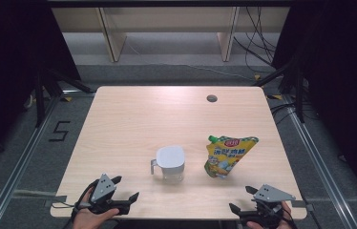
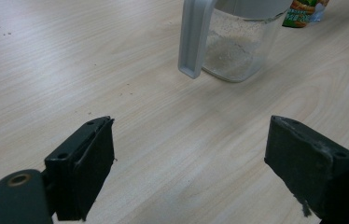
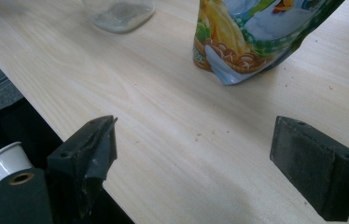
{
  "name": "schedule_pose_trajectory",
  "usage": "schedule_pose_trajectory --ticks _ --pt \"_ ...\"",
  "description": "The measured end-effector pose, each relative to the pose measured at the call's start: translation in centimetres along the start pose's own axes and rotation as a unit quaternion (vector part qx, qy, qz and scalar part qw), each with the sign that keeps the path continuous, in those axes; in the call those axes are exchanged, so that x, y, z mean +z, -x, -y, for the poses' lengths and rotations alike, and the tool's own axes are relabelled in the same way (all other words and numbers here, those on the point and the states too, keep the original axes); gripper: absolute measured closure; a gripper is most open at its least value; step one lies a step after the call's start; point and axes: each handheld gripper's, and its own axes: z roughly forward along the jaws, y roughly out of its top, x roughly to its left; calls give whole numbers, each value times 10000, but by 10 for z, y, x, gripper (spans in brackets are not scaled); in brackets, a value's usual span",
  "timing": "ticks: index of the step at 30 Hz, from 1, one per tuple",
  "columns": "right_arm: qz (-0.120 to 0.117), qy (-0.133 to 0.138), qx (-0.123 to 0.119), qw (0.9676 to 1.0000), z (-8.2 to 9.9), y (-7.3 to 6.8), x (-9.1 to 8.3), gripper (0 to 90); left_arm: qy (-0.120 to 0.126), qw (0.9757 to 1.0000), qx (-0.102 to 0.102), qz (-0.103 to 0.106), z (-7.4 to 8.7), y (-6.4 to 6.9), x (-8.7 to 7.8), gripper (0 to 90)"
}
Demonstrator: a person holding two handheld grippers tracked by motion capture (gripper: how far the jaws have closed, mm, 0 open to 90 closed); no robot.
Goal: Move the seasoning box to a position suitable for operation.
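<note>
On the pale wooden table (image 1: 133,119), the lidded jug (image 1: 171,163) stands ahead of the open, empty left gripper (image 1: 125,188), the upright pouch (image 1: 227,156) ahead of the likewise open right gripper (image 1: 241,199).

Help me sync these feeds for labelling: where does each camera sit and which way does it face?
High view: above the person's table edge, facing forward and down; shows both hands, left gripper, right gripper.
Left gripper view: rides the left gripper, faces the lidded jar; open black jaws.
Right gripper view: rides the right gripper, faces the sauce pouch; open jaws.
All share jar and pouch.
</note>
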Motion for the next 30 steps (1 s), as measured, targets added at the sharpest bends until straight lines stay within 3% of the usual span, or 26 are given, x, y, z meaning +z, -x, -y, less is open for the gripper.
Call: schedule_pose_trajectory --ticks 7,8,12,13,14,16,17,19,20,26,28,29,30 --pt "51 16 -88 9999 0 0 0 157 21 10000 14 -33 0 2 1 149" --pt "58 -32 77 9999 0 -2 -1 158 -6 10000 47 -11 0 1 1 148" --pt "48 33 -58 10000 -1 -1 -1 164 3 10000 36 -27 -1 1 2 148" --pt "47 33 -58 10000 -1 -1 -1 164 7 9999 147 -23 -2 -1 2 149" --pt "38 27 -67 10000 -1 -1 -1 165 37 10000 -2 -27 -3 -1 3 148" --pt "47 104 -131 9998 0 0 0 173 103 9999 -89 28 -6 -2 7 150" --pt "23 44 -4 10000 -1 -2 -1 176 108 9999 -119 46 -8 -3 10 155" --pt "40 50 14 10000 -1 -2 -1 176 111 9999 -23 24 -10 -3 14 159" --pt "76 100 -95 9999 -1 0 -1 176 134 9999 -8 67 -11 -3 16 166" --pt "-10 37 -86 10000 -1 0 0 177 230 9996 -31 157 -18 -4 29 232" --pt "64 7 59 10000 -1 -4 0 180 268 9994 164 157 -23 -4 33 270" --pt "-106 36 -200 9997 -2 1 1 182 299 9989 323 178 -28 -3 38 322" --pt "-106 36 -200 9997 -2 1 1 182 299 9989 323 178 -28 -3 38 346"
